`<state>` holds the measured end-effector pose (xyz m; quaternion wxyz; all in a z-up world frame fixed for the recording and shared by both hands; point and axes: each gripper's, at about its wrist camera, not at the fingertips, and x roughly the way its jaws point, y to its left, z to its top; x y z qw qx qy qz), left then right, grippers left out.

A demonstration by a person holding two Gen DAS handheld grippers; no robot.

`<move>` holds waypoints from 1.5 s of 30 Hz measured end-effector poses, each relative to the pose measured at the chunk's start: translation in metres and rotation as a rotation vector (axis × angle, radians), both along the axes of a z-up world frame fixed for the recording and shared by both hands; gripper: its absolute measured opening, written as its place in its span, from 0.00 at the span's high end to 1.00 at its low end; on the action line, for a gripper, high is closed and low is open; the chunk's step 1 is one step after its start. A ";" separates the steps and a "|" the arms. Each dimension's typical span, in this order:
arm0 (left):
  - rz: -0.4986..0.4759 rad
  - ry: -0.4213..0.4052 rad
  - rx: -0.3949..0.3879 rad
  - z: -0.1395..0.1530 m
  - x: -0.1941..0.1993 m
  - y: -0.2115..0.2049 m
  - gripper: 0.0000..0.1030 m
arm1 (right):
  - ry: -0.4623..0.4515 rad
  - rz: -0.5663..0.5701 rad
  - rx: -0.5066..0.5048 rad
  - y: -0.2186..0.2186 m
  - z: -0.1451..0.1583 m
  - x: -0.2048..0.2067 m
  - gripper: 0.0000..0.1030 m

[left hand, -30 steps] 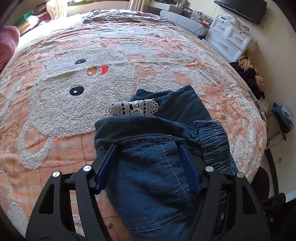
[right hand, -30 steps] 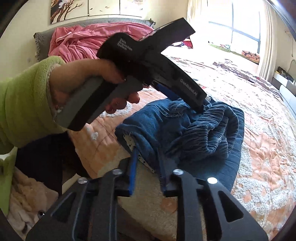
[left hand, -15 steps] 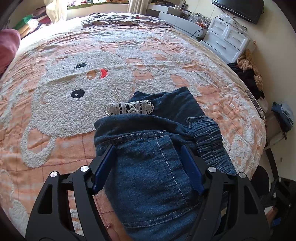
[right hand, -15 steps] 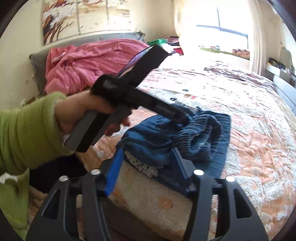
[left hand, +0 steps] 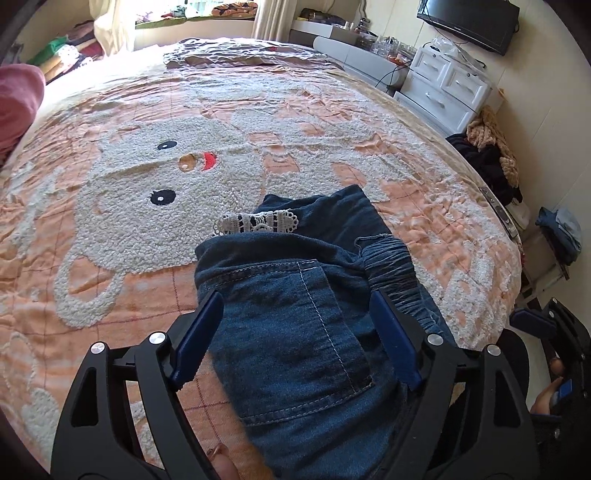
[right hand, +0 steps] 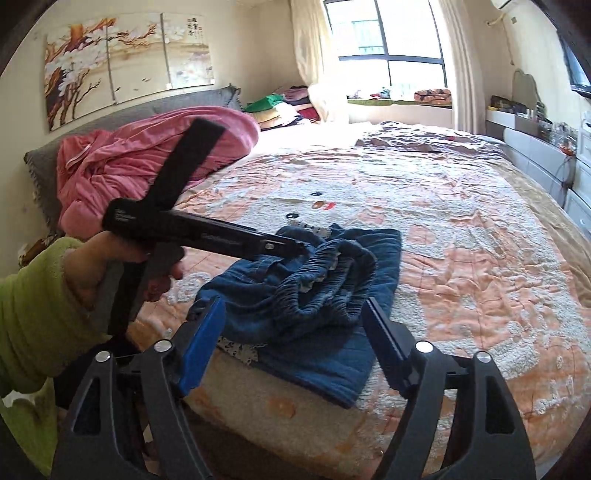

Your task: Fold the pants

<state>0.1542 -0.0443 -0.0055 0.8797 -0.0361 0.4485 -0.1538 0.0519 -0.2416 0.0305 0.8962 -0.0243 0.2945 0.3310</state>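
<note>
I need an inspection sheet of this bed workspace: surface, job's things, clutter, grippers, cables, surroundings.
Surface: bedspread, peach with a white fluffy animal pattern.
Job's things: jeans folded into a bundle near the bed edge; lace trim shows at the fold.
Clutter: pink blanket heaped at the headboard.
Grippers: left gripper open over the jeans, jaws just widened; right gripper open, jaws just widened, nothing held.
Cables: cable by the white drawers.
Surroundings: television, window, painting.
</note>
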 end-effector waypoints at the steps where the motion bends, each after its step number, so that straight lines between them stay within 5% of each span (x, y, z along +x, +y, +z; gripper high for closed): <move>1: 0.003 -0.008 0.001 0.003 -0.002 0.001 0.26 | 0.002 -0.007 0.005 -0.002 0.000 0.001 0.24; 8: 0.040 -0.054 0.010 0.015 -0.018 0.014 0.16 | 0.007 -0.082 0.039 -0.016 0.002 0.010 0.20; 13: 0.081 -0.027 0.002 0.000 -0.025 0.026 0.14 | 0.122 -0.212 0.034 -0.027 -0.012 0.043 0.21; 16: 0.105 0.021 -0.020 -0.017 -0.025 0.031 0.14 | 0.232 -0.245 0.035 -0.029 -0.028 0.069 0.34; 28: 0.139 0.095 -0.132 -0.045 -0.020 0.028 0.14 | 0.445 -0.212 0.105 -0.013 -0.075 0.131 0.51; 31: 0.136 0.111 -0.192 -0.048 -0.018 0.028 0.29 | 0.466 -0.172 0.139 -0.010 -0.078 0.133 0.71; 36: 0.133 0.114 -0.207 -0.045 -0.019 0.018 0.69 | 0.418 -0.167 0.148 -0.004 -0.074 0.128 0.89; 45: 0.157 -0.063 -0.076 -0.003 -0.026 0.025 0.76 | 0.243 -0.120 0.124 0.031 -0.025 0.117 0.90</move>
